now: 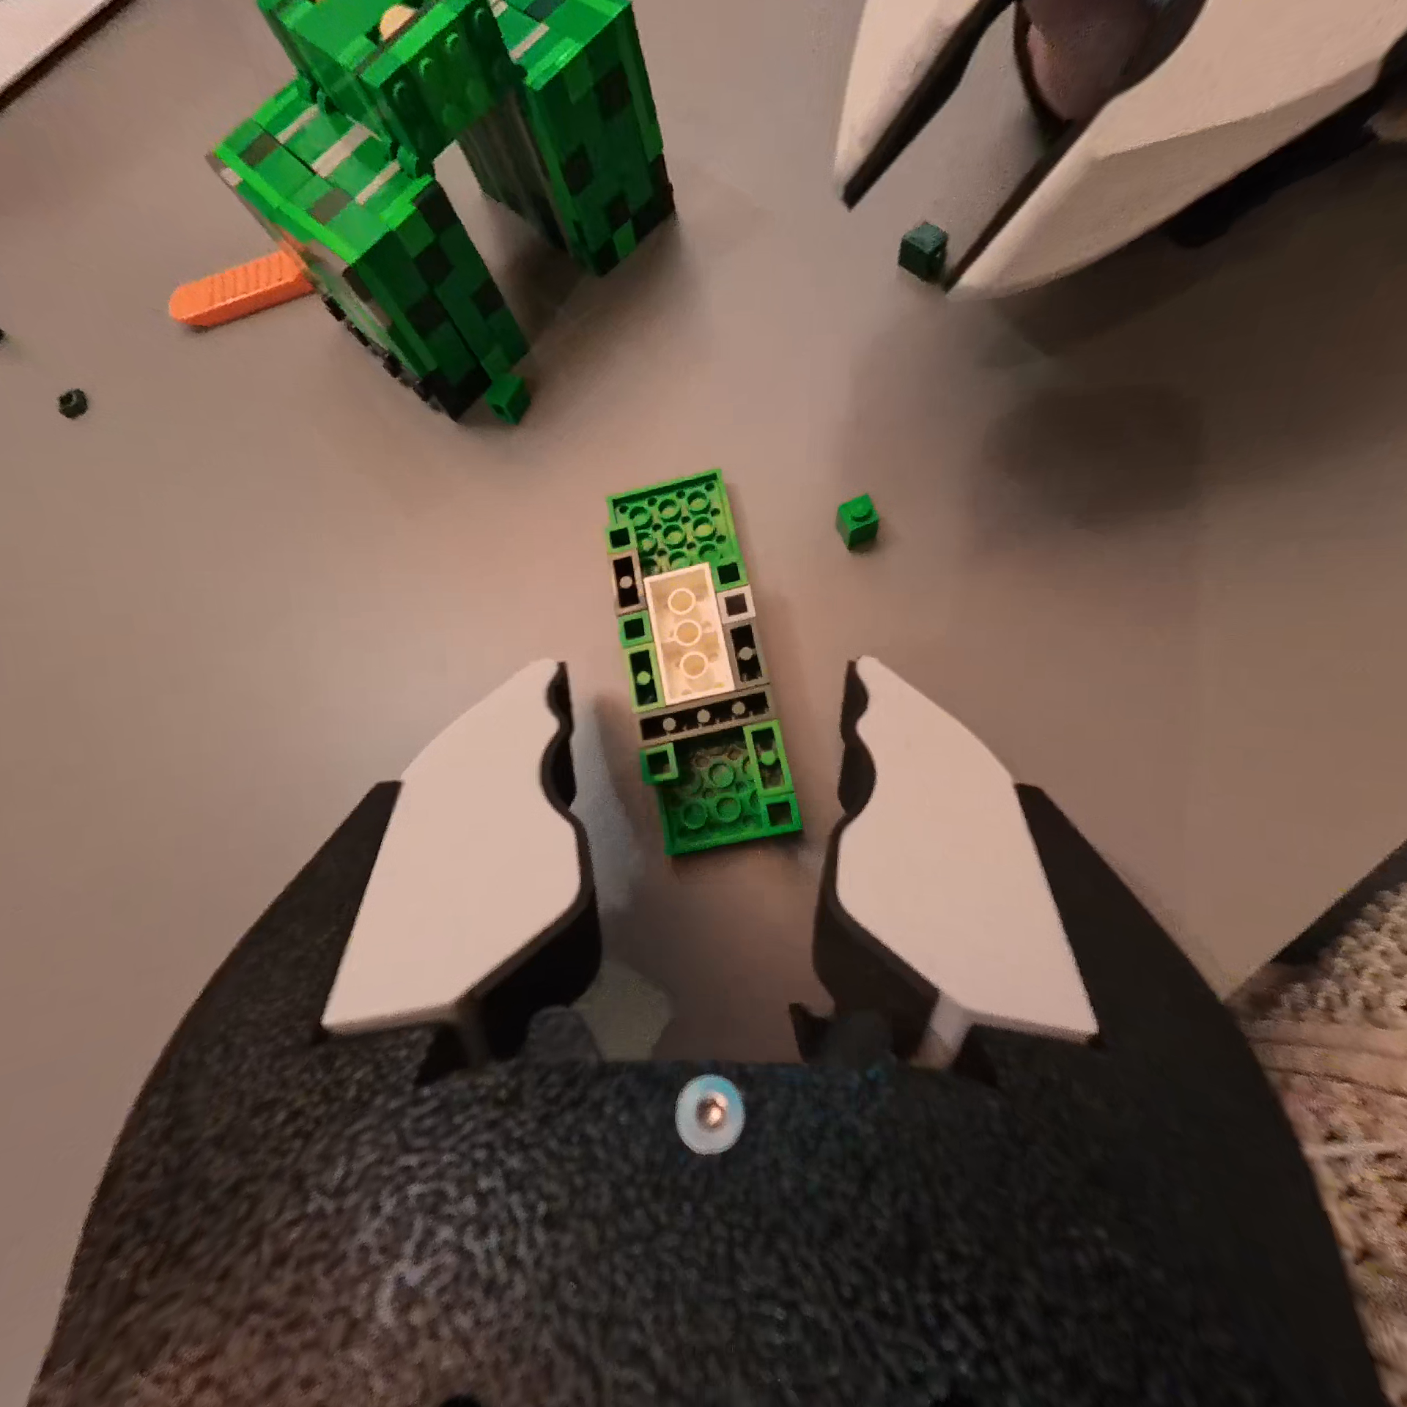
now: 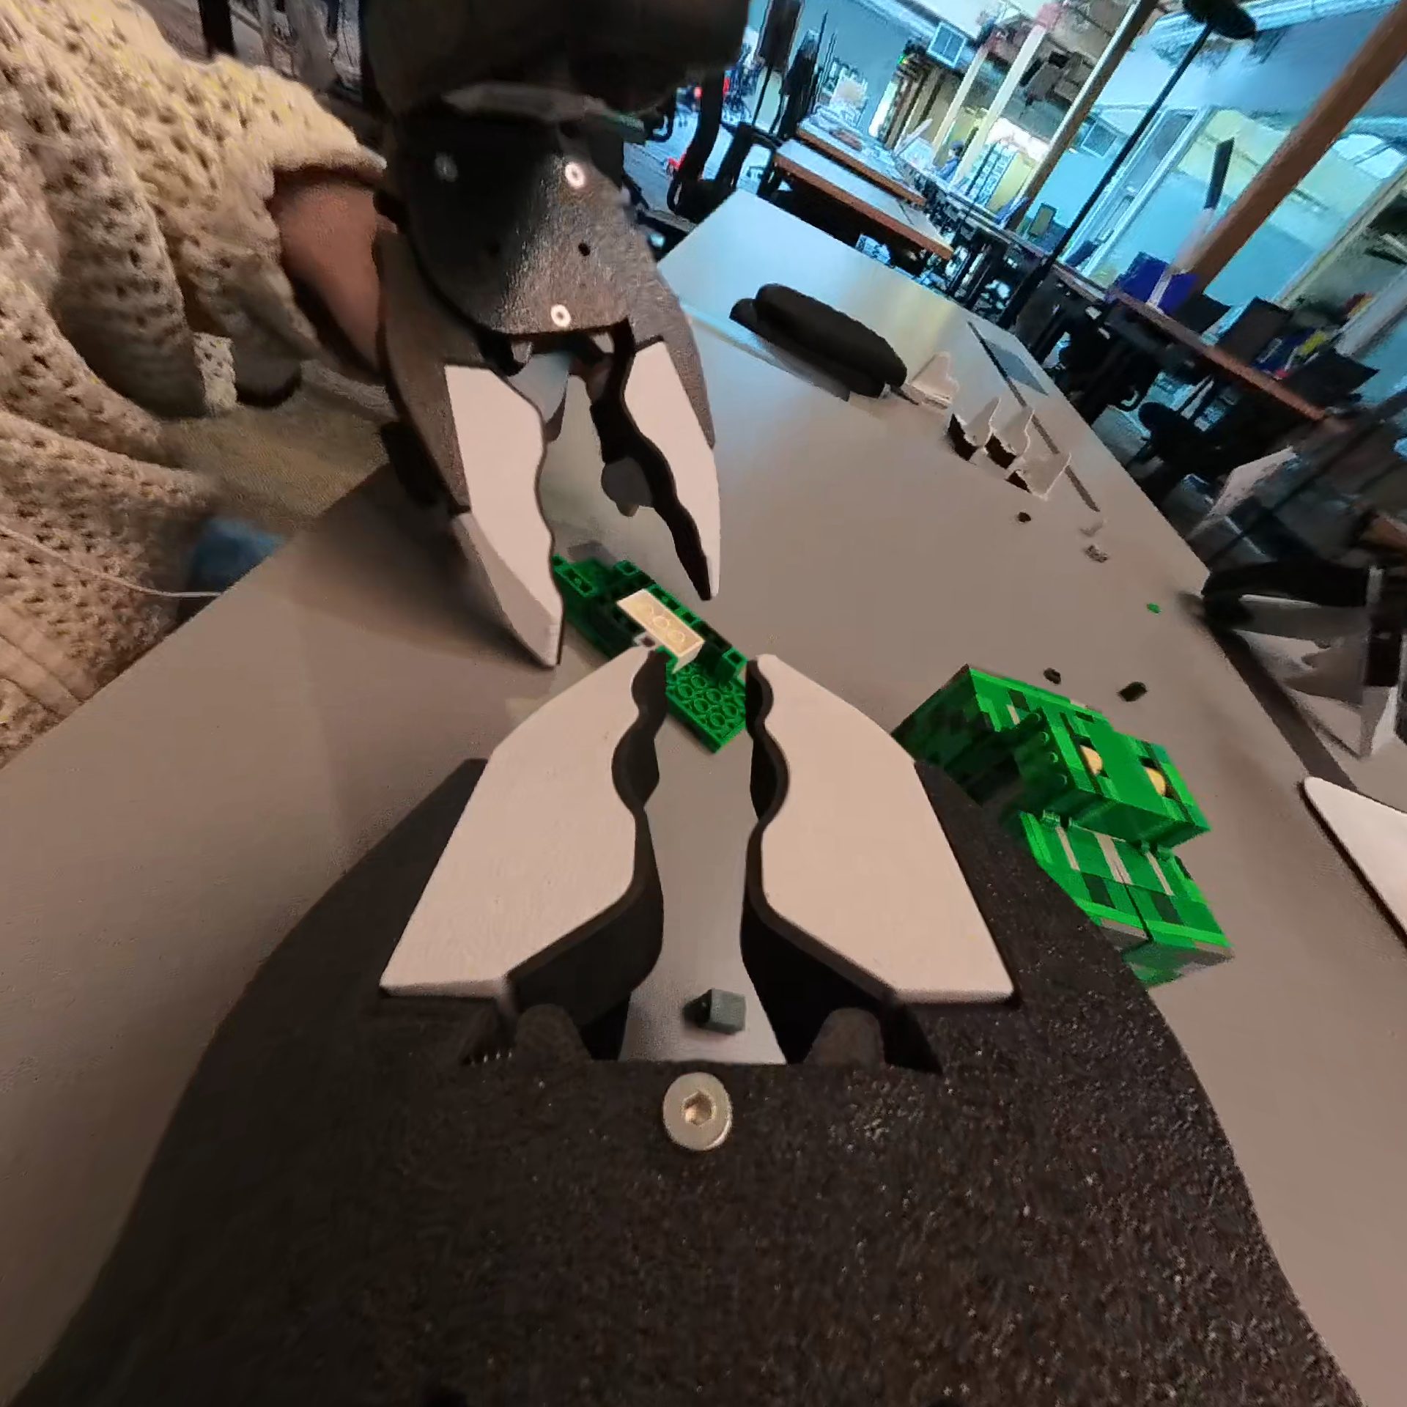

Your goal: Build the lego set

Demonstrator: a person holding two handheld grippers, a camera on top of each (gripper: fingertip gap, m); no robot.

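Observation:
A flat green panel (image 1: 670,518) lies underside up on the grey table, with a white brick (image 1: 689,636) set in its middle. My left gripper (image 1: 708,670) is open and empty, one finger on each side of the panel's near half. It also shows in the right wrist view (image 2: 626,628) over the panel (image 2: 708,708). A tall green blocky build (image 1: 426,228) lies tipped over at the back left. My right gripper (image 2: 697,662) is narrowly open and empty, above a dark green 1x1 brick (image 2: 714,1016) that lies on the table between its fingers.
An orange brick separator (image 1: 236,293) lies behind the build. A loose green 1x1 brick (image 1: 859,521) lies right of the panel. The table edge and carpet (image 1: 1332,1028) are at the near right. A knit sleeve (image 2: 114,304), a black pad (image 2: 822,342) and small clear stands (image 2: 1005,434) are farther off. About 9 cm separates my left fingertips from my right. The orange brick separator (image 1: 236,293) is about equally far from each gripper, around 20 cm.

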